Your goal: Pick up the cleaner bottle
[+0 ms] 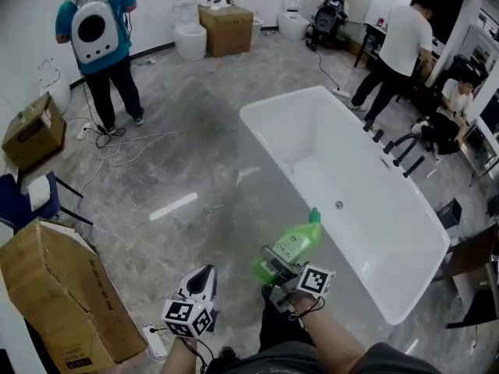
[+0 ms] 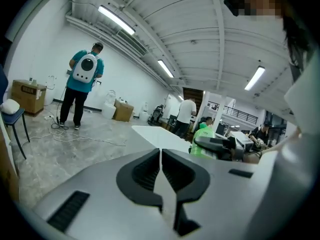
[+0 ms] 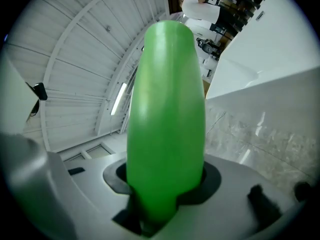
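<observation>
- The right gripper [image 1: 274,269] clamps the green cleaner bottle [image 1: 295,244], held in the air beside the bathtub [image 1: 251,142] rim.
- The left gripper [image 1: 204,279] has its jaws together and empty.
- Open floor [image 1: 179,162] lies ahead, and a cardboard box [image 1: 54,287] borders the left.

You stand on a grey marbled floor [image 1: 195,123], with a white bathtub [image 1: 374,240] to your right and black taps [image 1: 399,153] along its far rim. A cardboard box [image 1: 66,302] sits at your left, another [image 1: 227,28] by the white wall [image 1: 31,14] beside toilets [image 1: 189,36]. Loose cables [image 1: 117,142] trail near a person in teal [image 1: 100,45]. Overhead, tube lights [image 2: 116,20] run along a white ribbed ceiling [image 2: 200,39].
</observation>
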`<state>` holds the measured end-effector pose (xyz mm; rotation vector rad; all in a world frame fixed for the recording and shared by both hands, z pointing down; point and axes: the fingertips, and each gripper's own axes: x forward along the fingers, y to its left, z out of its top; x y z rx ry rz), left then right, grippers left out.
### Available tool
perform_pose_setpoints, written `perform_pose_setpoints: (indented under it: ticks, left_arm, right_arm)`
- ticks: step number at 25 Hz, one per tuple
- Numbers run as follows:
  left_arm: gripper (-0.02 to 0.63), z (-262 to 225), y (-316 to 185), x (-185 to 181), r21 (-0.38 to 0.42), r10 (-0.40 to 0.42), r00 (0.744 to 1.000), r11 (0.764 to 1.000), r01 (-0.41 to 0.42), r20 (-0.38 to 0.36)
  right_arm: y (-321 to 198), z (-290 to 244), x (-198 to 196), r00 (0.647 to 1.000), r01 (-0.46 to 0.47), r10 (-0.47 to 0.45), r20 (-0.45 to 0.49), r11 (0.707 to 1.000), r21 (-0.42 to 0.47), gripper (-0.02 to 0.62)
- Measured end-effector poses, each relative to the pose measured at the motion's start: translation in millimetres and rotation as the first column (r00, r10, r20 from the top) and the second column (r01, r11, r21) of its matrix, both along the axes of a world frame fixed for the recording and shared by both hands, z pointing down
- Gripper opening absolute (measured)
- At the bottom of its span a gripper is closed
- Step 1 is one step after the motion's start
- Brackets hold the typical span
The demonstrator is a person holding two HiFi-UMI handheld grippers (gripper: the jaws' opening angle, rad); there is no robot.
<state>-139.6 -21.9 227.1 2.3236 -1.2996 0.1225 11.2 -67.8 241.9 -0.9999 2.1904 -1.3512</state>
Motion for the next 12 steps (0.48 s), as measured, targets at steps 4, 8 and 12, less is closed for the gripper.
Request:
perform_pose_setpoints:
  ticks: [4, 8, 12]
  left_arm:
    - [0.025, -41.1, 57.6, -29.6, 0.067, 0.052, 0.999, 0.996, -0.052, -0.006]
    - [0.025, -59.2, 110.9, -51.5, 0.114, 0.126, 0.992, 0.986, -0.125, -0.003]
    - [0.025, -62.5, 147.3, -56.8, 0.123, 0.182, 0.983, 0.976, -0.179, -0.016]
  right_arm:
    - [59.9, -30.5, -25.0, 0.999, -0.032, 0.033, -0.034, 0.999, 0.029, 0.192]
    - [122.6, -44.6, -49.8, 0.994, -0.075, 0.076, -0.072, 0.997, 0.027, 0.192]
    - [177.3, -49.4, -64.2, 0.994, -0.095, 0.094, -0.046, 0.995, -0.006, 0.192]
